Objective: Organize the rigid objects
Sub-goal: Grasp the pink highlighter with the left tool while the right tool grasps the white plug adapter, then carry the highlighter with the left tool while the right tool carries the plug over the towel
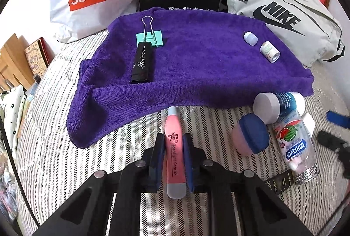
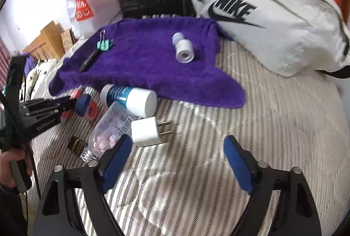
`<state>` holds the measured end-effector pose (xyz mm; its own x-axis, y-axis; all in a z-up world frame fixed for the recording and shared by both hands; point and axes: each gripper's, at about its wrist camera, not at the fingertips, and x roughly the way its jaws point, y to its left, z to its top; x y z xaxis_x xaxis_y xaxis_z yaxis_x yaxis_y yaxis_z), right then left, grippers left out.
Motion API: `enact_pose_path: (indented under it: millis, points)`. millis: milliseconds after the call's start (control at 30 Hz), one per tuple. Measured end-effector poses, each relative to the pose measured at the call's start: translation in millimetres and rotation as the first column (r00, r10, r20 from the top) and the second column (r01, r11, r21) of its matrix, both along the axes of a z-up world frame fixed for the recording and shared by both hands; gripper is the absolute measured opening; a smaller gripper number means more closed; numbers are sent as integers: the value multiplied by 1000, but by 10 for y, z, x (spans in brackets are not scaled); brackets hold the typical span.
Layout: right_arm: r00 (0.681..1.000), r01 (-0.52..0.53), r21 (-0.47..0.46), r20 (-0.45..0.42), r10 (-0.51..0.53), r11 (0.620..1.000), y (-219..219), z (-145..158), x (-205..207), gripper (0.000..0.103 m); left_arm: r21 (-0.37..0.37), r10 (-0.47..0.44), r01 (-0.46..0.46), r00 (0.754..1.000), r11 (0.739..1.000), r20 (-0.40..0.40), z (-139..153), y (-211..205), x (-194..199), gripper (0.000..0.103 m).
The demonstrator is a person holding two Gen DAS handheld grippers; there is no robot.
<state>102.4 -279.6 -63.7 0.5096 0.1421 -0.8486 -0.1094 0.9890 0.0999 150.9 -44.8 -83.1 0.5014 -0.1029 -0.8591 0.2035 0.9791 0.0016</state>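
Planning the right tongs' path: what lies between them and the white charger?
Only bare striped bedding, as the right wrist view shows. The open right tongs sit just short of the white charger.

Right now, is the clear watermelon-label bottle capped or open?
Open. The clear bottle lies on its side on the striped bedding, bare screw threads at the neck, no cap, pink tablets inside.

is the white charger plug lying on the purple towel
No, the white charger plug lies on the striped bedding, apart from the purple towel and just ahead of the open right gripper.
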Motion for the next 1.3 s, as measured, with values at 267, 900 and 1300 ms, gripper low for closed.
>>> enact_pose_path:
  millis: [267, 900, 1300]
  points:
    - [998, -57, -38, -16, 56, 998, 234, -189, 48, 72, -10, -10, 10, 1000, 1000, -1, -3, 17, 27, 17]
    - [995, -102, -94, -21, 100, 990, 290, -220, 121, 44, -25, -28, 28, 1000, 999, -6, 25, 59, 10, 17]
    - [997, -74, -85, -16, 73, 994, 120, -50, 54, 44, -34, -9, 9, 1000, 999, 3, 171, 319, -71, 17]
